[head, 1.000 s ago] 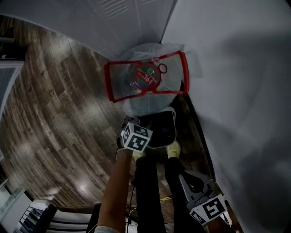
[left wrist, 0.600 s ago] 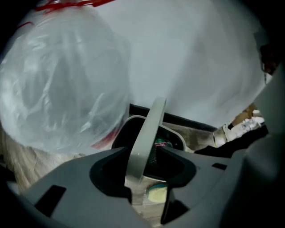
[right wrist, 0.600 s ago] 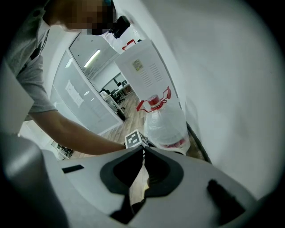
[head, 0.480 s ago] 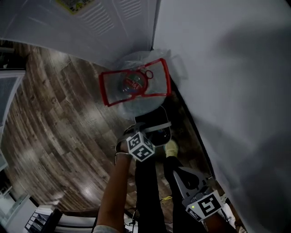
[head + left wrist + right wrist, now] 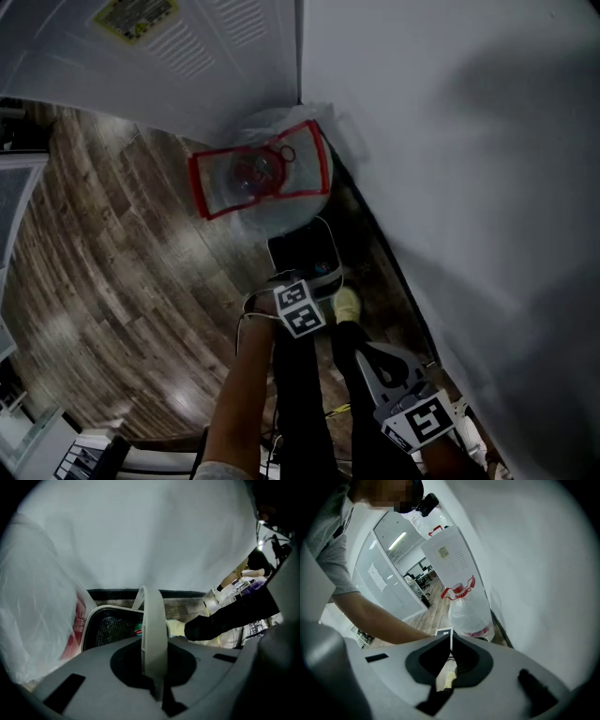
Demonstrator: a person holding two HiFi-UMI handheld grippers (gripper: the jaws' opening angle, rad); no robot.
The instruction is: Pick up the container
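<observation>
The black container [image 5: 302, 251] is seen on the floor just beside the bagged bin [image 5: 281, 211] by the wall [image 5: 469, 187], past the left gripper [image 5: 150, 597], whose jaws were just closed on nothing, and the right gripper [image 5: 451, 637] is pinched shut too.

Your left gripper [image 5: 151, 597], jaws together, hid the container's [image 5: 108, 629] right side in its own view, and the bag [image 5: 33, 620] ran off the left edge. From your head, the bag's red contents [image 5: 258, 173] blurred behind plastic. The label [image 5: 134, 16] was too small to read.
</observation>
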